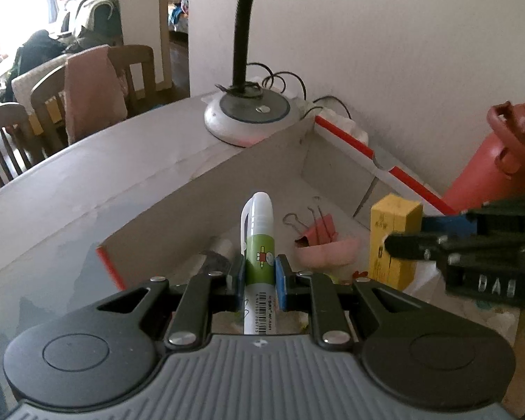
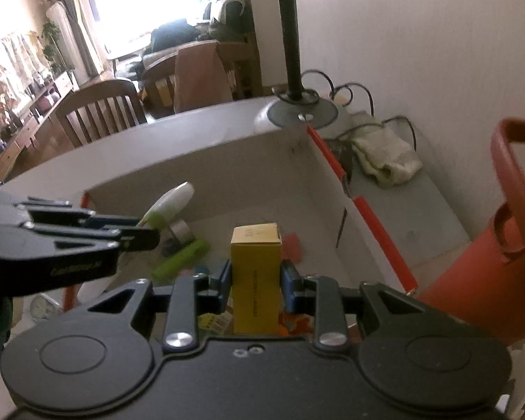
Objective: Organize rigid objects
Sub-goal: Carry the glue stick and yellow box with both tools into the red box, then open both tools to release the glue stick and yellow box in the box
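Fingers of your left gripper are closed on a white correction pen with a green label, pinching it about midway along its barrel. Its long axis runs straight ahead along the fingers, capped end pointing away from you and over the open cardboard box with red-taped edges. Your right gripper is likewise clamped, on a yellow carton held upright between the blue pads, its tall axis standing up out of the grip.

Both things hang above the box interior rather than resting in it, as far as these views show. In the right wrist view the left gripper comes in from the left with the pen's white tip slanting up and to the right, well apart from the carton. In the left wrist view the right gripper reaches in from the right, with the carton just beside it.

Below you, the box floor carries pink binder clips, a pink cup-like item, and a green tube. My judgement: the pen sits nearer the box's left wall and the carton nearer its right, so each hand should lower on its own side. Tip the pen flat before release; set down on end it would likely topple.
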`<action>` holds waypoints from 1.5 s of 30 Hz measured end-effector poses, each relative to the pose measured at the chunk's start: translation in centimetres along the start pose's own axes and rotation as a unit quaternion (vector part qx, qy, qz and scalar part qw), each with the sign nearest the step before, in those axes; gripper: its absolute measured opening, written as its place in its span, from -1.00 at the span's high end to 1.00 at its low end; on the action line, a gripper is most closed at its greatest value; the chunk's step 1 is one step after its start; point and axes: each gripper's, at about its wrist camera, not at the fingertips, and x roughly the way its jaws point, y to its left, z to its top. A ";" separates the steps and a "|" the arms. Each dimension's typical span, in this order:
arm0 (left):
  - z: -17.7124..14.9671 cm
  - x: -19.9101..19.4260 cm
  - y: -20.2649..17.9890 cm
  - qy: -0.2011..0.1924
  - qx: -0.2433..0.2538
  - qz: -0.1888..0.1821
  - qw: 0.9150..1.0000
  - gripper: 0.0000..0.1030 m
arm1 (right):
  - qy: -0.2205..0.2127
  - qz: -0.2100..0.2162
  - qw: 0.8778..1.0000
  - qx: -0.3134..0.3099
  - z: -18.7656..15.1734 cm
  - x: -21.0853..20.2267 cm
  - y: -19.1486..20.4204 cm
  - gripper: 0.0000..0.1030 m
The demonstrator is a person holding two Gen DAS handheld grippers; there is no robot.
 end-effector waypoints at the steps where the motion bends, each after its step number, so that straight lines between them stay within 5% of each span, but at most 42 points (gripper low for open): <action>1: 0.2 0.6 -0.2 0.004 0.001 0.000 1.000 0.67 | 0.004 0.000 1.000 -0.001 -0.1 0.3 -0.1 0.46; 24: 1.9 9.3 -2.3 0.087 -0.002 0.001 0.996 0.66 | 0.054 0.004 0.998 -0.014 -0.9 4.6 -0.5 0.45; 45: 1.4 9.8 -1.6 0.135 -0.019 -0.011 0.991 0.65 | 0.040 0.004 0.999 0.016 -0.8 3.9 -1.1 0.27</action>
